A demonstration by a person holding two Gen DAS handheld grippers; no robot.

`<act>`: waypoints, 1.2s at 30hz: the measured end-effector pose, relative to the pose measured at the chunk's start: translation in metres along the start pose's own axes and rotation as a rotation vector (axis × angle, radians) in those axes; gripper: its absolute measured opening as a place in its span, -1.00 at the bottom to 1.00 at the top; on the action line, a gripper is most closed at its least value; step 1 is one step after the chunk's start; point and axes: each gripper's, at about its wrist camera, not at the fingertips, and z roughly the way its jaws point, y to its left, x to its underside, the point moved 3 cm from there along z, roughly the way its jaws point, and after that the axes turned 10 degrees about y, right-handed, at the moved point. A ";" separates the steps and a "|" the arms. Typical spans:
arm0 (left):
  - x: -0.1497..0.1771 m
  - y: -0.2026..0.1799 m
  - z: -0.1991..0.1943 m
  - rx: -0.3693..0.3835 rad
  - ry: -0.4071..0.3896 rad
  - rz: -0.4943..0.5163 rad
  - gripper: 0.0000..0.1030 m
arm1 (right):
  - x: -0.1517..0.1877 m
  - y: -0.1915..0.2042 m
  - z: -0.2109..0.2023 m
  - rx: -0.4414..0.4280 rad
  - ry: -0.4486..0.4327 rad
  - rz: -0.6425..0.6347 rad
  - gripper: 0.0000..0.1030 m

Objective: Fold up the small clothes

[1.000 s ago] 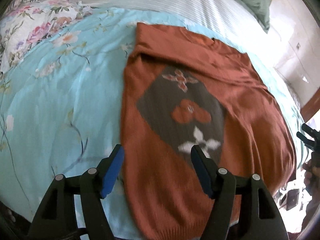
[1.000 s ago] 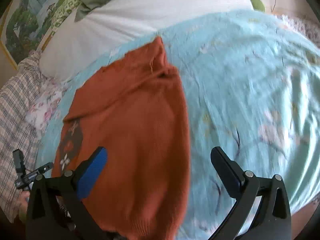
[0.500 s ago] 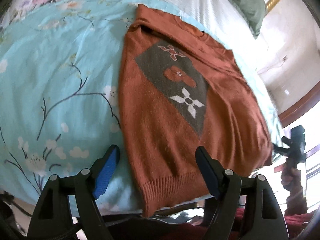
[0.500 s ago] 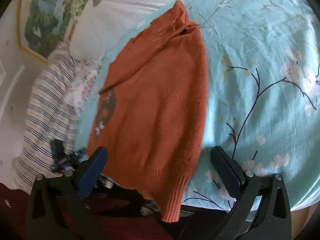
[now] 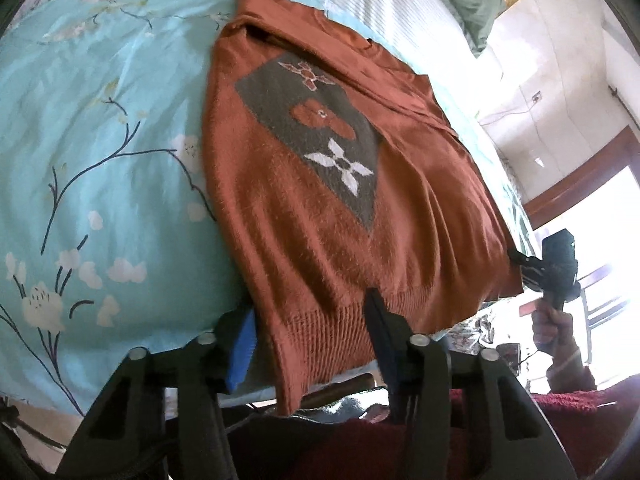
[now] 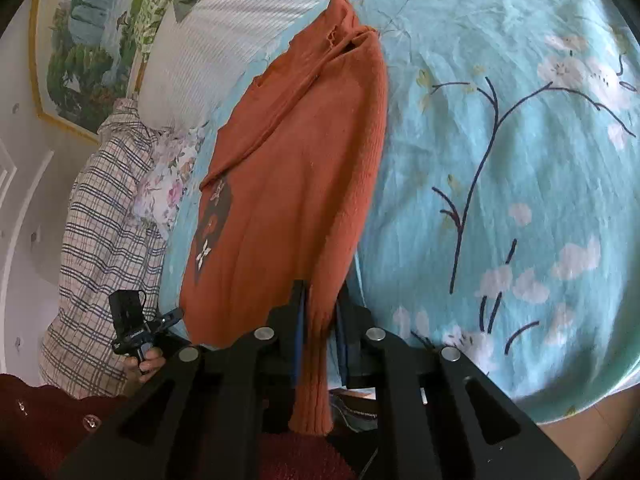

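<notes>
Pinching sweater [image 6: 288,184] hem, right gripper [image 6: 320,312]; left gripper [image 5: 310,330] seemingly straddling.

Daylight floods both views, bright and fairly even. In the left wrist view the window [image 5: 608,216] at the right edge blows out to white glare. The sweater [image 5: 320,208] shows soft shadowed folds and slight blur. Fisheye distortion bulges the bed [image 6: 500,160], and dark vignetting rings every corner.

Floral turquoise bedspread [image 6: 500,160]; framed landscape painting [image 6: 88,40]; pale walls [image 5: 560,60]
</notes>
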 end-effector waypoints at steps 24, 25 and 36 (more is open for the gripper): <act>-0.089 -0.042 -0.075 0.017 -0.389 0.034 -0.91 | -0.091 0.064 -0.038 -0.098 -0.247 -0.150 -0.84; -0.101 -0.043 -0.076 0.004 -0.411 0.036 -0.91 | -0.108 0.067 -0.036 -0.072 -0.258 -0.158 -0.84; -0.245 -0.014 -0.047 -0.141 -0.485 -0.049 -0.91 | -0.250 0.042 0.001 0.137 -0.270 -0.122 -0.84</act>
